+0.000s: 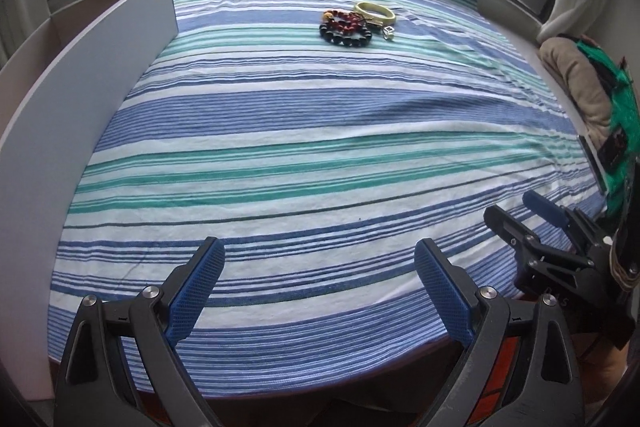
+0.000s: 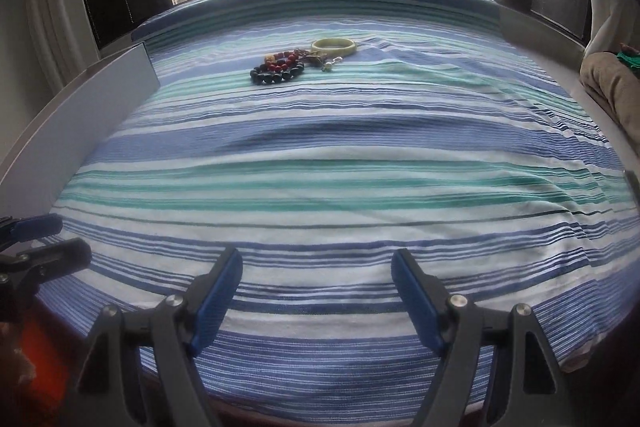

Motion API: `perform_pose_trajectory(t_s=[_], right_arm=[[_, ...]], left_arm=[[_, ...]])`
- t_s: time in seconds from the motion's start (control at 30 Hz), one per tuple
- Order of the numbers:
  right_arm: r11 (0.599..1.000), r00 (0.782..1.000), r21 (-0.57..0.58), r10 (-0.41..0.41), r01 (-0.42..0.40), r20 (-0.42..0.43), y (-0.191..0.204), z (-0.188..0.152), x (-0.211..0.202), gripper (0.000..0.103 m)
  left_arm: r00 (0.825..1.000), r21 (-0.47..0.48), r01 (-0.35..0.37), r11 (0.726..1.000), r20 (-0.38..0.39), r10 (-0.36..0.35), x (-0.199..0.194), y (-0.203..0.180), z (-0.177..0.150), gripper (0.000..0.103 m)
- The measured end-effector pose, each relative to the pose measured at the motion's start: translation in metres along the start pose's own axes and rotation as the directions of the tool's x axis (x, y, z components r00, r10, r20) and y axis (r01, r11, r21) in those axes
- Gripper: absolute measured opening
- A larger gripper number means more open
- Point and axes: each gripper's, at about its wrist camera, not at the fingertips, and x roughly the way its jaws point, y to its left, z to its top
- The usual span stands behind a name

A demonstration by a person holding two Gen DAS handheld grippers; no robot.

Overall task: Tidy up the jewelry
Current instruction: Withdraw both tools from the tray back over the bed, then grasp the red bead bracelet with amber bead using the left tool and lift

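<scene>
A pile of jewelry lies at the far side of the striped cloth: a dark bead bracelet (image 1: 347, 37) (image 2: 277, 73), a red bead bracelet (image 1: 345, 22) (image 2: 283, 61), a pale green bangle (image 1: 374, 11) (image 2: 333, 45) and a small silver piece (image 1: 388, 32) (image 2: 330, 64). My left gripper (image 1: 320, 251) is open and empty over the near edge of the cloth. My right gripper (image 2: 317, 261) is open and empty, also near the front edge. Each gripper shows in the other's view: the right gripper (image 1: 516, 211) at right, the left gripper (image 2: 52, 235) at left.
An open white box (image 1: 80, 75) (image 2: 96, 99) stands along the left side of the blue, green and white striped cloth (image 1: 320, 147) (image 2: 340, 155). A beige cushion (image 1: 576, 79) (image 2: 612, 87) lies at the right. A window is behind the far edge.
</scene>
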Motion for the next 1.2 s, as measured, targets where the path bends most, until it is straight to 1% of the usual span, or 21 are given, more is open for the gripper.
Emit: perform_pose_trajectory(t_s=[0.1, 0.17, 0.2, 0.27, 0.3, 0.37, 0.43, 0.5, 0.53, 0.6, 0.63, 0.67, 0.7, 0.73, 0.77, 0.8, 0.87, 0.93, 1.03, 1.1, 1.2], right_arm=[[1.0, 1.0, 0.016, 0.006, -0.006, 0.0, -0.005, 0.0, -0.001, 0.078], [1.0, 1.0, 0.024, 0.011, -0.011, 0.001, -0.007, 0.0, -0.002, 0.078], [0.999, 1.0, 0.029, 0.013, -0.013, 0.001, -0.008, 0.0, -0.003, 0.078], [0.999, 1.0, 0.042, 0.02, -0.02, 0.0, -0.011, 0.001, -0.003, 0.078], [0.999, 1.0, 0.047, 0.023, -0.023, 0.001, -0.013, 0.002, -0.004, 0.078], [0.998, 1.0, 0.057, 0.023, -0.023, 0.006, -0.015, 0.002, -0.006, 0.078], [0.998, 1.0, 0.066, 0.024, -0.025, 0.011, -0.018, 0.003, -0.007, 0.078], [0.997, 1.0, 0.073, 0.023, -0.024, 0.014, -0.021, 0.005, -0.008, 0.078], [0.997, 1.0, 0.077, 0.022, -0.023, 0.014, -0.023, 0.005, -0.008, 0.078], [0.996, 1.0, 0.082, 0.019, -0.02, 0.015, -0.026, 0.005, -0.01, 0.078], [0.996, 1.0, 0.085, 0.015, -0.016, 0.015, -0.029, 0.006, -0.011, 0.078], [0.996, 1.0, 0.088, 0.01, -0.012, 0.016, -0.031, 0.006, -0.011, 0.078], [0.996, 1.0, 0.091, 0.007, -0.008, 0.016, -0.033, 0.006, -0.011, 0.078], [0.996, 1.0, 0.093, 0.003, -0.005, 0.014, -0.035, 0.005, -0.012, 0.078], [0.995, 1.0, 0.096, 0.0, -0.001, 0.012, -0.037, 0.005, -0.011, 0.078], [0.995, 1.0, 0.101, -0.001, 0.0, 0.009, -0.039, 0.004, -0.01, 0.078], [0.994, 1.0, 0.109, -0.003, 0.003, 0.0, -0.043, 0.003, -0.007, 0.078], [0.993, 1.0, 0.119, -0.006, 0.007, -0.009, -0.047, 0.002, -0.003, 0.078], [0.991, 1.0, 0.134, -0.005, 0.008, -0.021, -0.051, 0.0, 0.002, 0.078], [0.99, 1.0, 0.14, -0.002, 0.005, -0.023, -0.053, 0.0, 0.004, 0.078], [0.99, 1.0, 0.141, 0.001, 0.002, -0.016, -0.053, 0.001, 0.002, 0.078]], left_arm=[[0.999, -0.004, 0.033, 0.999, -0.014, -0.033, 0.0, 0.002, 0.029, 0.096], [0.996, -0.021, 0.078, 0.997, -0.044, -0.079, 0.001, 0.005, 0.061, 0.096], [0.991, -0.038, 0.114, 0.993, -0.06, -0.116, 0.001, 0.007, 0.079, 0.096], [0.977, -0.054, 0.188, 0.981, -0.093, -0.192, 0.005, 0.008, 0.12, 0.096], [0.974, -0.059, 0.197, 0.979, -0.099, -0.202, 0.009, 0.008, 0.141, 0.096], [0.981, -0.062, 0.168, 0.984, -0.089, -0.173, 0.021, 0.008, 0.18, 0.096], [0.981, -0.073, 0.165, 0.984, -0.093, -0.171, 0.042, 0.005, 0.212, 0.096], [0.983, -0.099, 0.153, 0.983, -0.09, -0.162, 0.068, 0.004, 0.236, 0.096], [0.983, -0.119, 0.143, 0.982, -0.094, -0.155, 0.083, 0.006, 0.246, 0.094], [0.982, -0.165, 0.13, 0.978, -0.117, -0.15, 0.113, 0.009, 0.26, 0.088], [0.979, -0.185, 0.13, 0.974, -0.133, -0.156, 0.128, 0.01, 0.264, 0.081], [0.975, -0.208, 0.13, 0.969, -0.149, -0.163, 0.141, 0.011, 0.267, 0.077], [0.972, -0.228, 0.128, 0.965, -0.164, -0.168, 0.153, 0.013, 0.27, 0.075], [0.971, -0.244, 0.121, 0.962, -0.172, -0.166, 0.163, 0.014, 0.271, 0.069], [0.971, -0.251, 0.112, 0.961, -0.179, -0.16, 0.171, 0.014, 0.272, 0.064], [0.97, -0.249, 0.103, 0.963, -0.189, -0.152, 0.178, 0.013, 0.274, 0.062], [0.97, -0.237, 0.086, 0.968, -0.203, -0.136, 0.186, 0.01, 0.274, 0.051], [0.968, -0.223, 0.075, 0.972, -0.219, -0.125, 0.192, 0.008, 0.275, 0.046], [0.964, -0.211, 0.063, 0.975, -0.239, -0.114, 0.197, 0.005, 0.275, 0.045], [0.964, -0.211, 0.059, 0.976, -0.244, -0.111, 0.2, 0.004, 0.275, 0.041], [0.967, -0.194, 0.038, 0.98, -0.241, -0.085, 0.203, -0.001, 0.277, 0.034]])
